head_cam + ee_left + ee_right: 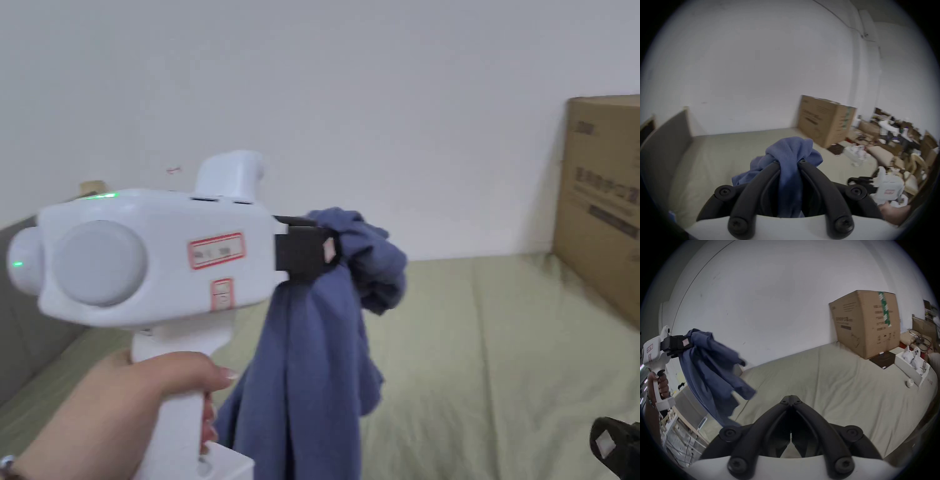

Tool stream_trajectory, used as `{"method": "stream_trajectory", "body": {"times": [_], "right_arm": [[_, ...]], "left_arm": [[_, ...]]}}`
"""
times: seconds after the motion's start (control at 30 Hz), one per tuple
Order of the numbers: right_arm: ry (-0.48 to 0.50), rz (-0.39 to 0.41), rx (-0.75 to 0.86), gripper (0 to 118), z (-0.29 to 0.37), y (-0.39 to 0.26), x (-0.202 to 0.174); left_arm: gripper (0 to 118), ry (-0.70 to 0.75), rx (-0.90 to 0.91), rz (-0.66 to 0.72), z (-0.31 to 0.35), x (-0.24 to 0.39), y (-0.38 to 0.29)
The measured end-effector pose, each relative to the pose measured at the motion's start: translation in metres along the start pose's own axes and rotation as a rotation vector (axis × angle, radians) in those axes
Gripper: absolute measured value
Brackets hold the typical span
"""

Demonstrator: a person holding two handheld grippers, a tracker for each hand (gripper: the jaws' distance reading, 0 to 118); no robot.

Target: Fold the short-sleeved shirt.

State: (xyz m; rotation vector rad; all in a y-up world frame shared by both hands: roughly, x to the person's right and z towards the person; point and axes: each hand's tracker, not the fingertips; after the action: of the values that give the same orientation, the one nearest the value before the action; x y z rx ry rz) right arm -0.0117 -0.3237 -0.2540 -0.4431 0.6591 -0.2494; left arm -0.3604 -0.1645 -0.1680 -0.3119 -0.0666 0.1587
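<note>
Left gripper (330, 249), one of two, raised above the bed: both jaws pinch a bunched fold of the single blue short-sleeved shirt (312, 356), which hangs down crumpled from the jaw tips, clear of the pale green bedsheet (500, 350). Right gripper (791, 400), low at the near right: jaws closed tip to tip with nothing between them, well apart from the shirt. One hand (125, 412) grips the left handle. One cardboard box (600, 200) stands on the bed's far right corner against the white wall (375, 94)
</note>
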Motion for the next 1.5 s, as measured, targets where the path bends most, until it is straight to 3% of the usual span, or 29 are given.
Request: {"method": "stream_trajectory", "body": {"times": [0.17, 0.3, 0.4, 0.43, 0.47, 0.53, 0.63, 0.73, 0.87, 0.93, 1.0, 1.07, 1.23, 1.3, 1.4, 1.47, 1.5], "right_arm": [[-0.087, -0.043, 0.018, 0, 0.015, -0.001, 0.041], [-0.144, -0.108, -0.018, 0, 0.017, -0.015, 0.070], [-0.164, -0.120, -0.054, 0, 0.013, -0.027, 0.084], [-0.167, -0.117, -0.066, 0, 0.012, -0.030, 0.087], [-0.172, -0.114, -0.078, 0, 0.010, -0.033, 0.089], [-0.176, -0.110, -0.106, 0, 0.005, -0.036, 0.091], [-0.167, -0.113, -0.121, 0, 0.001, -0.037, 0.088], [-0.164, -0.105, -0.121, 0, -0.002, -0.032, 0.080], [-0.144, -0.076, -0.110, 0, -0.001, -0.020, 0.066], [-0.168, -0.025, -0.102, 0, 0.000, -0.012, 0.054], [-0.198, 0.023, -0.084, 0, 0.001, -0.007, 0.043], [-0.135, 0.033, 0.000, 0, 0.006, -0.004, 0.035], [-0.089, 0.154, 0.287, 0, 0.021, -0.012, 0.008], [-0.106, 0.200, 0.383, 0, 0.027, -0.018, -0.002], [-0.124, 0.243, 0.444, 0, 0.031, -0.026, -0.014], [-0.081, 0.229, 0.445, 0, 0.033, -0.030, -0.014], [-0.006, 0.218, 0.431, 0, 0.034, -0.030, -0.012]], "left_arm": [[9, -0.117, -0.297, 0.062, -0.123, 0.039, -0.052], [9, -0.097, -0.658, 0.241, -0.220, 0.039, -0.155], [9, -0.042, -0.803, 0.294, -0.249, 0.037, -0.224], [19, -0.029, -0.819, 0.290, -0.254, 0.036, -0.239], [38, -0.015, -0.831, 0.297, -0.256, 0.035, -0.248], [94, 0.038, -0.858, 0.327, -0.254, 0.030, -0.260], [99, -0.036, -0.843, 0.497, -0.245, 0.014, -0.253], [97, -0.017, -0.780, 0.547, -0.227, -0.002, -0.221], [98, 0.022, -0.583, 0.362, -0.169, -0.014, -0.169], [99, 0.058, -0.417, 0.268, -0.127, -0.018, -0.148], [98, 0.097, -0.214, 0.204, -0.085, -0.020, -0.139], [84, 0.148, -0.012, 0.158, -0.042, -0.020, -0.140], [3, 0.379, 0.306, 0.017, 0.024, -0.003, -0.172], [2, 0.448, 0.368, -0.043, 0.034, 0.003, -0.188], [2, 0.508, 0.353, 0.010, 0.045, 0.009, -0.204], [2, 0.497, 0.356, 0.083, 0.046, 0.007, -0.211], [1, 0.485, 0.357, 0.116, 0.047, 0.005, -0.214]]}}
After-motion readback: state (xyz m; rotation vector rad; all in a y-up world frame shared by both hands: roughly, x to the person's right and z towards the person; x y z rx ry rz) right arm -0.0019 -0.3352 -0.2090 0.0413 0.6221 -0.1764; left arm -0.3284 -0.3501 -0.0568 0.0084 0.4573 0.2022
